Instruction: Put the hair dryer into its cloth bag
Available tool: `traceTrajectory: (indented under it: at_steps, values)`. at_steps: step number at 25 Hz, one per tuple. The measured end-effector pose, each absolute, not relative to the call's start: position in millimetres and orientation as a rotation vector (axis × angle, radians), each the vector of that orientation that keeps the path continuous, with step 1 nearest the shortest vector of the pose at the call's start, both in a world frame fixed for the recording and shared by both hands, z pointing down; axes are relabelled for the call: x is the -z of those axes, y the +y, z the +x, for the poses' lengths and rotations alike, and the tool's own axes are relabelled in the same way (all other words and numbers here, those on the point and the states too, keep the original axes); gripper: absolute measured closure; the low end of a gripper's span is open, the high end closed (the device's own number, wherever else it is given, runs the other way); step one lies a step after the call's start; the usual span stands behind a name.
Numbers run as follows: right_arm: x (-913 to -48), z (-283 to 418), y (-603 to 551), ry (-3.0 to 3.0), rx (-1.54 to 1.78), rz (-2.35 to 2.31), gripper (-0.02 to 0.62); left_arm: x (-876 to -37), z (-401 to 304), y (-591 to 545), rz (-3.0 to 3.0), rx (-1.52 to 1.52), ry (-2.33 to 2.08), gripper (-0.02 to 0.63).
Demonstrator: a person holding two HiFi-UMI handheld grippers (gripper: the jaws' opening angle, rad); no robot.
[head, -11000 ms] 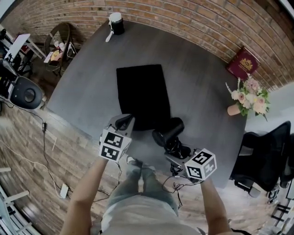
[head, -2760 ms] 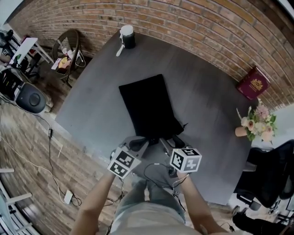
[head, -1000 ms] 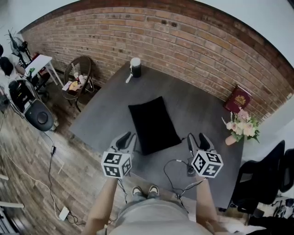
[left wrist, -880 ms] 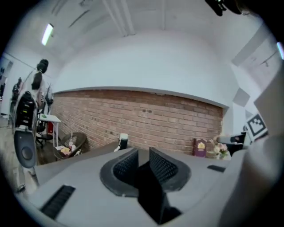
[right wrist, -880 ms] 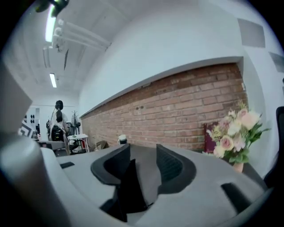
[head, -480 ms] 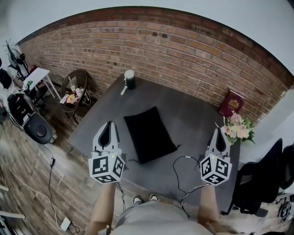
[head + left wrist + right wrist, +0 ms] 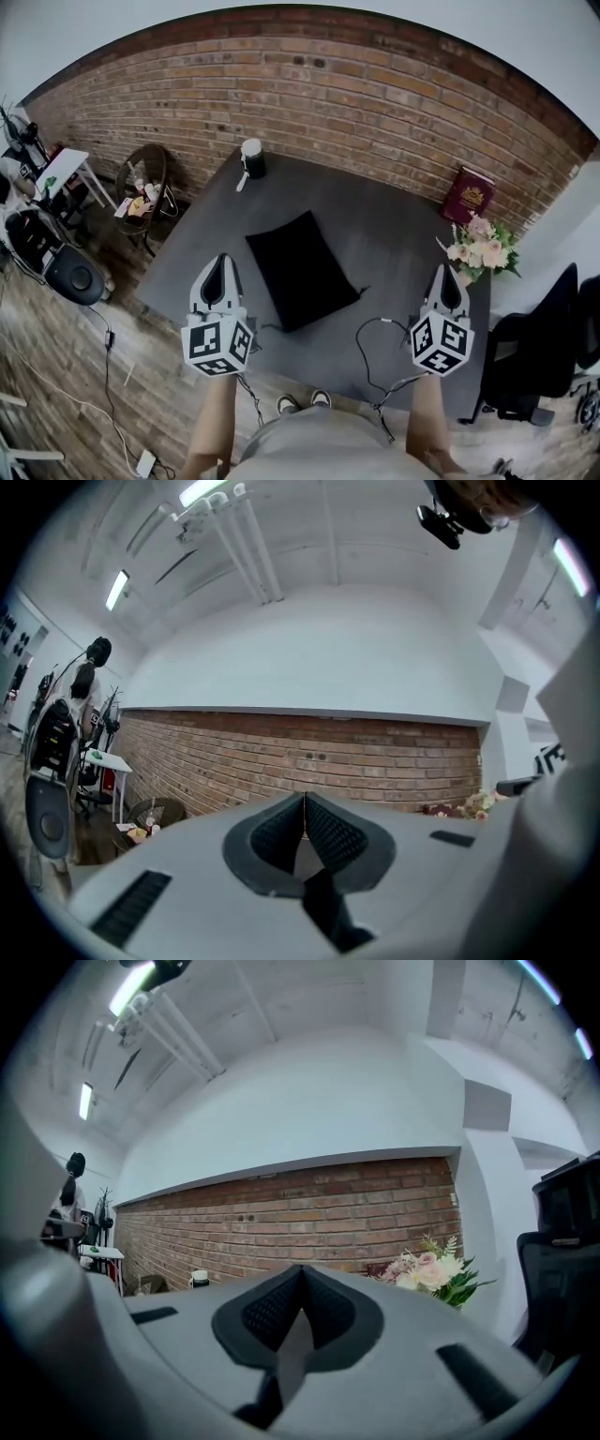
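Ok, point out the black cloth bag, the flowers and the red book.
black cloth bag [image 7: 298,267]: head view, its middle.
flowers [image 7: 480,251]: head view, the blooms.
red book [image 7: 469,195]: head view, front cover.

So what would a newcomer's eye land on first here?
The black cloth bag lies in the middle of the dark grey table. The left gripper and right gripper hang over its near side, jaws just closed on nothing. A pink flower bouquet stands at the right edge.

My left gripper [image 7: 304,801] has just closed, jaws together on nothing, with a brick wall [image 7: 375,764] straight ahead.
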State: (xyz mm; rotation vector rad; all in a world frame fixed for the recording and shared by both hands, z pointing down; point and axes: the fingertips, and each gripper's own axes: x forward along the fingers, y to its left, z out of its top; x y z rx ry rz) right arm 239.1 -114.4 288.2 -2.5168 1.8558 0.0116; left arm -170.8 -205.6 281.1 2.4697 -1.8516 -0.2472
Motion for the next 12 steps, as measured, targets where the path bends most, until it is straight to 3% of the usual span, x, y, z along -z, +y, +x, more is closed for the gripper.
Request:
traceTrajectory:
  at_steps: [12]
  values:
    - [-306,222,-115,1.933,0.019,-2.541,0.594,-297,-166,-206,2.459,0.209,-1.798,0.598]
